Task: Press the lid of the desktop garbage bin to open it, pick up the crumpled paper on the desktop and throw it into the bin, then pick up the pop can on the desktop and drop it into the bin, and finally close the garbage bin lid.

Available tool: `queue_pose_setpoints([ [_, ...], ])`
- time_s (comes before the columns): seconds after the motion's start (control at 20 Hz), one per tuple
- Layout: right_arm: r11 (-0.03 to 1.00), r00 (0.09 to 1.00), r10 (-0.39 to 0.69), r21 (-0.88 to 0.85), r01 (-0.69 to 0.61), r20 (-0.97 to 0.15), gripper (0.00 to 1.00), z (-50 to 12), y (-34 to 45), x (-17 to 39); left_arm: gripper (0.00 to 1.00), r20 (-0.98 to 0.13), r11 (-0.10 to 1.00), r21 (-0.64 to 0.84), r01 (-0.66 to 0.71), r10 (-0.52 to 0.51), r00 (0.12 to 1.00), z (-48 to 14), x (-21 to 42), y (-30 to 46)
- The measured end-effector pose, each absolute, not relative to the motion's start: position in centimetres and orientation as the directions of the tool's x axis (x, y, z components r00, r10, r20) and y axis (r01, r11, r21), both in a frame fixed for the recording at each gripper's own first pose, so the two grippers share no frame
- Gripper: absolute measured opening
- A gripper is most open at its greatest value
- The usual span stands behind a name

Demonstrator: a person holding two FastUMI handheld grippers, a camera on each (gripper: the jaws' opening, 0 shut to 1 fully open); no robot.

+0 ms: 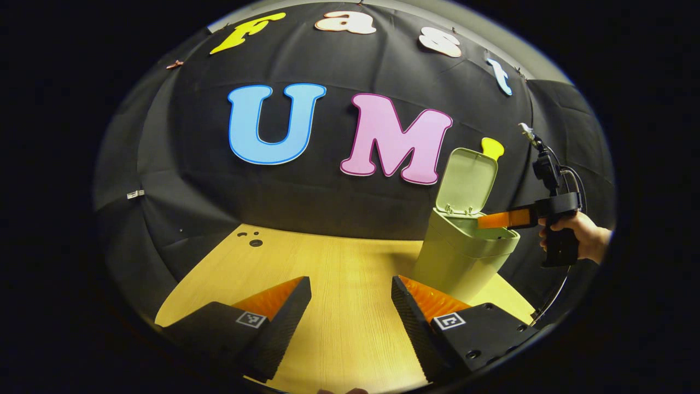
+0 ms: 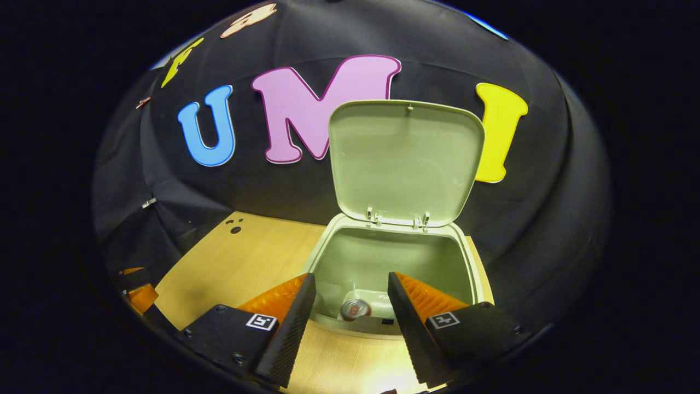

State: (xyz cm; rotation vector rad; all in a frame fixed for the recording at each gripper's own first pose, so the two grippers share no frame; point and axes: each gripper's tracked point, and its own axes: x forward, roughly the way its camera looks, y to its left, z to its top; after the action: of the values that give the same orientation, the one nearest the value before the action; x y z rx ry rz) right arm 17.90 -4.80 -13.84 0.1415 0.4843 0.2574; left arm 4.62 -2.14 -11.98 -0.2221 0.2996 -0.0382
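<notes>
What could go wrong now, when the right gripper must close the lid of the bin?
1. The right gripper hangs open over the bin, near its front rim; a careless move could knock the light bin over.
2. The lid stands upright at the back. A push in the wrong place may slide the bin along the table instead of shutting it.

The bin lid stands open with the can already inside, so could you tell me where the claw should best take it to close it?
Take the bin lid at its free top edge, farthest from the hinges at the bin's back rim. It stands upright and tilts slightly back, so the right claw, open at the bin's front, should probably reach over the top and push that edge forward and down. The pop can lies at the bottom, clear of the lid.
</notes>
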Motion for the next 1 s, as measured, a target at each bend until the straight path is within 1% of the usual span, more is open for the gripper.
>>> queue_pose_setpoints([
  [0.25,0.951,0.884,0.303,0.165,-0.260,-0.356,0.84,-11.0,-4.2,15.2,0.95,-0.283,0.974,-0.226,0.019,-0.084,0.955,-11.6,4.8,-2.6],
  [0.45,0.950,0.908,0.306,0.158,-0.271,-0.287,0.84,-7.5,-4.4,14.1,0.95,-0.280,0.973,-0.227,0.035,-0.100,0.955,-11.5,5.1,-3.4],
  [0.55,0.951,0.922,0.299,0.152,-0.268,-0.246,0.83,-5.1,-4.9,14.5,0.95,-0.279,0.972,-0.229,0.045,-0.110,0.954,-11.5,5.2,-3.9],
  [0.7,0.951,0.943,0.289,0.162,-0.263,-0.167,0.86,-0.8,-5.8,16.0,0.95,-0.277,0.972,-0.229,0.057,-0.122,0.953,-11.5,5.3,-4.4],
  [0.85,0.956,0.958,0.265,0.157,-0.246,-0.110,0.90,2.5,-6.9,18.3,0.95,-0.274,0.971,-0.230,0.066,-0.129,0.953,-11.3,5.2,-4.8],
  [1.0,0.968,0.971,0.223,0.136,-0.210,-0.086,0.96,3.8,-8.1,20.7,0.95,-0.274,0.972,-0.225,0.072,-0.134,0.952,-11.2,5.1,-4.9],
])
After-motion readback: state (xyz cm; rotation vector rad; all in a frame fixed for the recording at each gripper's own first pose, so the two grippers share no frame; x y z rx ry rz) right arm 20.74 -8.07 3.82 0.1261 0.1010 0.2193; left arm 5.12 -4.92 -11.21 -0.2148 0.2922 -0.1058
